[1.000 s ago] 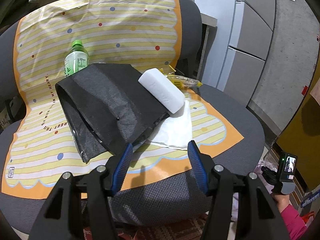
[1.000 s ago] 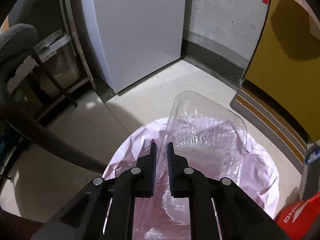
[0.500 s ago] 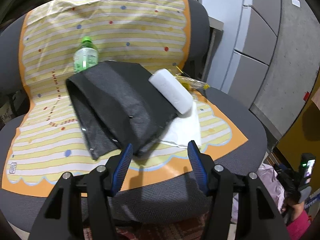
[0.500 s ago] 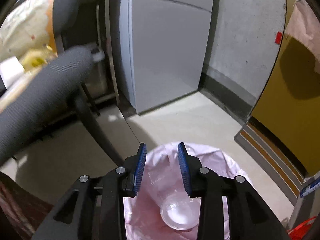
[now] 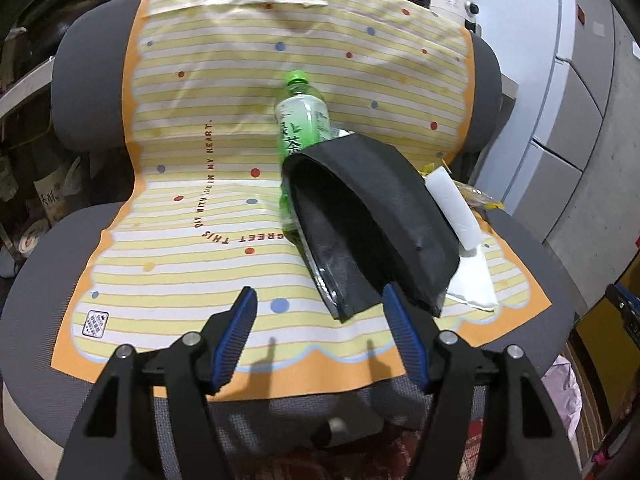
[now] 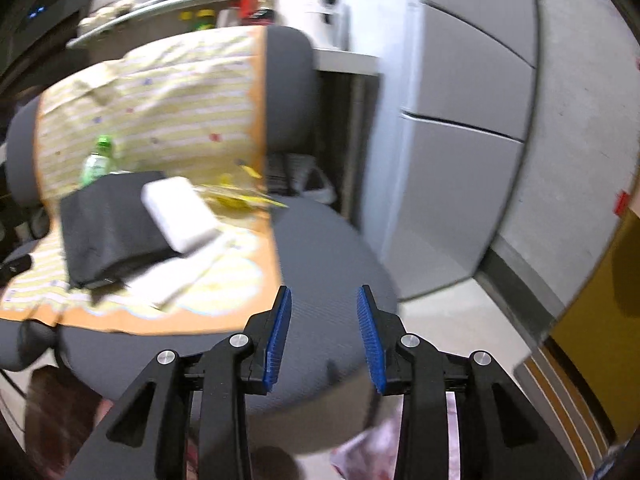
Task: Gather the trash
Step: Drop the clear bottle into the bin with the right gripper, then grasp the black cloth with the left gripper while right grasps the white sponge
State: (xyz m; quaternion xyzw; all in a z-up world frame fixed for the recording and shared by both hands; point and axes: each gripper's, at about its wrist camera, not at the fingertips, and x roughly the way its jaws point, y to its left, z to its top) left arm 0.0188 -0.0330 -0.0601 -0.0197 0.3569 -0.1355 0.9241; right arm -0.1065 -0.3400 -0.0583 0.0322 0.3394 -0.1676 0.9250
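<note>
On a grey chair covered by a yellow striped mat lie a green tea bottle, a black bag, a white foam block, white paper and a yellow wrapper. My left gripper is open and empty just in front of the bag's near end. My right gripper is open and empty over the chair's right edge; it sees the bag, block, bottle and wrapper. The pink bin liner shows below it.
A grey cabinet stands right of the chair, with a concrete wall and a yellow panel further right. A cluttered shelf runs behind the chair back. The pink liner also shows in the left wrist view.
My right gripper let the clear plastic cup drop into the pink bin, opened, and swung up and left toward the chair. My left gripper shifted left along the seat front.
</note>
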